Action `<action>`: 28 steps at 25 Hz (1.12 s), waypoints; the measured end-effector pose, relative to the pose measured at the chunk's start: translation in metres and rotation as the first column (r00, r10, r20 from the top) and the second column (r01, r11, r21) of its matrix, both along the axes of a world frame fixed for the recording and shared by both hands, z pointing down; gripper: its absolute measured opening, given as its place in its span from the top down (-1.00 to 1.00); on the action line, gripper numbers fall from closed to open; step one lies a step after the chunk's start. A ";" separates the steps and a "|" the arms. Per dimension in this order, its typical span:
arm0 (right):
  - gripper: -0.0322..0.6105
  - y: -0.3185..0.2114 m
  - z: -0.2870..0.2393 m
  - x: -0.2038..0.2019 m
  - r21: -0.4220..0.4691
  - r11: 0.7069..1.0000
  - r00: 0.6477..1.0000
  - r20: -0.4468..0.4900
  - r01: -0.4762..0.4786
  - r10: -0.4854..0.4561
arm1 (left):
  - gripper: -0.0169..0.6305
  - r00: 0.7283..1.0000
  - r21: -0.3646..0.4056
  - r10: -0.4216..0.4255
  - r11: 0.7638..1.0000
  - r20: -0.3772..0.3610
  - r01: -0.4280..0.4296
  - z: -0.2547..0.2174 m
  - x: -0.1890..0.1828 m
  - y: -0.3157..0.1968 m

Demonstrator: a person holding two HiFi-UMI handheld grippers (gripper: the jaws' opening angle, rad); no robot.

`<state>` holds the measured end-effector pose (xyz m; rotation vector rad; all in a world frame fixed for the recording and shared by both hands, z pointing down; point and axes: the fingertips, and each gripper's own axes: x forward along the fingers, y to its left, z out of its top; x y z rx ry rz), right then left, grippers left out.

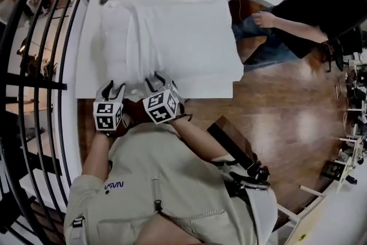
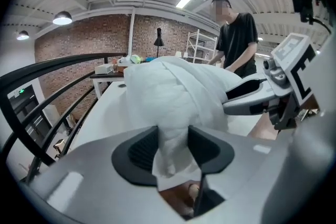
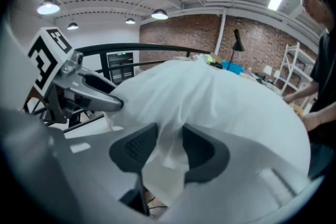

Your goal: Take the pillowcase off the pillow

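We find the left gripper [image 1: 113, 88] and right gripper [image 1: 155, 80] each clamped on a fold of pillowcase [image 1: 172, 37] at the lower edge of the pillow [image 1: 123, 31], mid-frame, and advise pinching cloth only and pulling evenly down-frame.

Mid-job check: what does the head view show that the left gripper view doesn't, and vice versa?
Head view only: the whole table, the wooden floor, and the left gripper beside the right gripper at the near end of the pillow. Left gripper view only: pillowcase fabric bunched between the left gripper's pads, touching both. Shared: the pillow, the right gripper, and a person in black beyond the table.
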<state>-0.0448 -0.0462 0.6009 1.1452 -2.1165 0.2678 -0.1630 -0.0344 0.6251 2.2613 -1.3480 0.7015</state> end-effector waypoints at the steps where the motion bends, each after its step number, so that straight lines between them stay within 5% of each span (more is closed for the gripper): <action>1: 0.40 0.002 0.005 0.002 -0.001 1.000 1.000 -0.015 -0.017 0.017 | 0.43 1.000 -0.002 0.017 1.000 0.016 -0.017 0.002 0.005 0.002; 6: 0.84 -0.003 -0.025 0.045 0.081 0.988 0.990 -0.038 -0.129 0.133 | 0.82 0.998 0.087 0.067 0.994 0.020 -0.069 -0.040 0.037 -0.014; 11: 0.86 -0.020 -0.062 0.102 0.164 0.944 0.956 -0.024 -0.285 0.293 | 0.84 0.997 0.158 0.039 0.987 -0.068 -0.027 -0.093 0.019 -0.041; 16: 0.86 -0.029 -0.061 0.144 0.161 0.913 0.924 -0.024 -0.374 0.382 | 0.84 0.991 0.147 -0.012 0.989 -0.135 0.032 -0.094 -0.007 -0.051; 24: 0.86 -0.023 -0.018 0.135 0.067 0.937 0.936 -0.059 -0.343 0.347 | 0.81 0.993 0.029 -0.036 0.999 -0.113 0.040 -0.024 -0.008 -0.027; 28: 0.73 -0.016 -0.022 0.120 0.003 0.959 0.958 0.016 -0.285 0.285 | 0.56 0.992 0.030 -0.026 0.999 -0.126 0.030 -0.032 -0.010 -0.023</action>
